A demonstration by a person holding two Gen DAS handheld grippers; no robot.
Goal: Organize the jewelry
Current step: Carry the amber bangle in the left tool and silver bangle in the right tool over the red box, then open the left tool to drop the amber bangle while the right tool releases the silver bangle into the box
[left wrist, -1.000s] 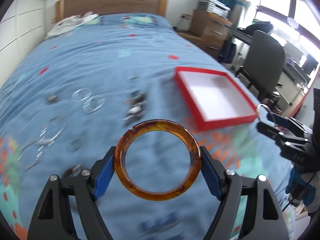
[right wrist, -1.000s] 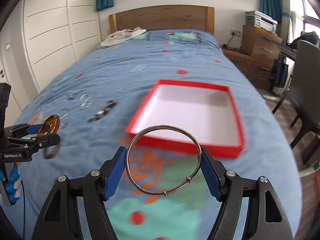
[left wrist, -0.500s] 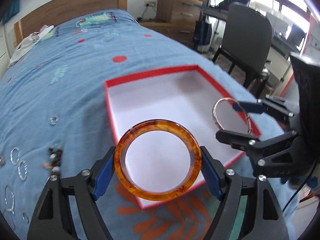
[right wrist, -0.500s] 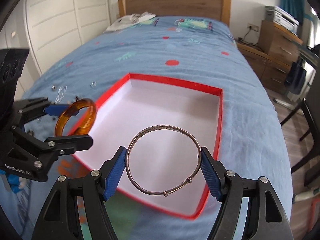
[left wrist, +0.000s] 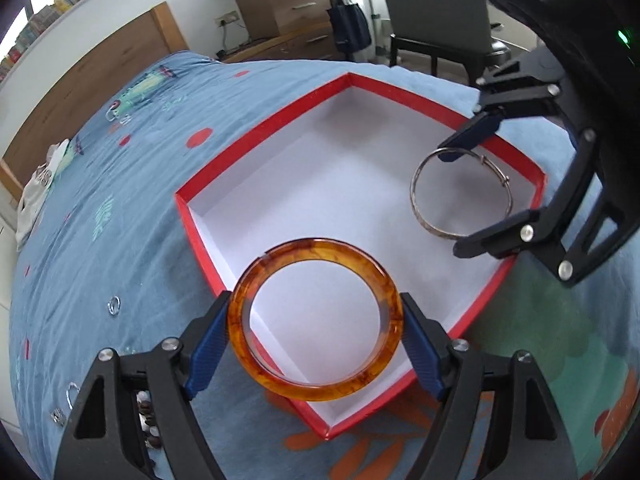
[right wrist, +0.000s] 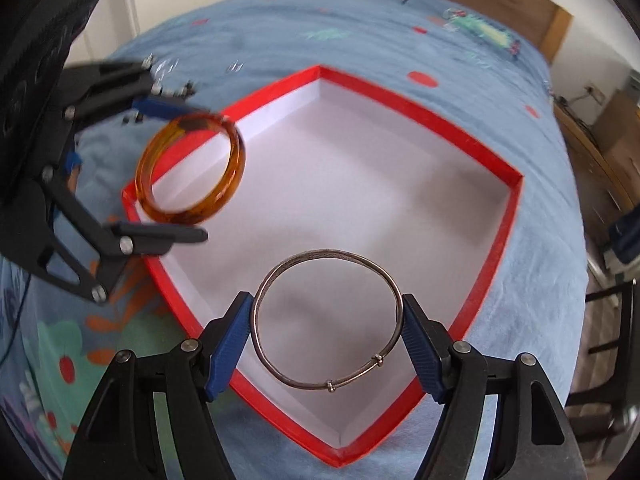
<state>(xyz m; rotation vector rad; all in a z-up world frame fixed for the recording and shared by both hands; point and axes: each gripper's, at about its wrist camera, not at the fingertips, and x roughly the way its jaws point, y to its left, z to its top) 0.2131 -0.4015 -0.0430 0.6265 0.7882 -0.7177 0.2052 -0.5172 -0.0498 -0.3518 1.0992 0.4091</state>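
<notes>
Left gripper (left wrist: 316, 336) pinches the amber bangle (left wrist: 315, 320) across its width, above the red box's (left wrist: 280, 114) near corner. Right gripper (right wrist: 327, 326) pinches the thin metal bangle (right wrist: 327, 320) likewise, over the box floor. Both look rigid, light and probably slippery. Loose rings (left wrist: 114, 305) lie on the bedspread at nine o'clock; nothing obstructs the box.
</notes>
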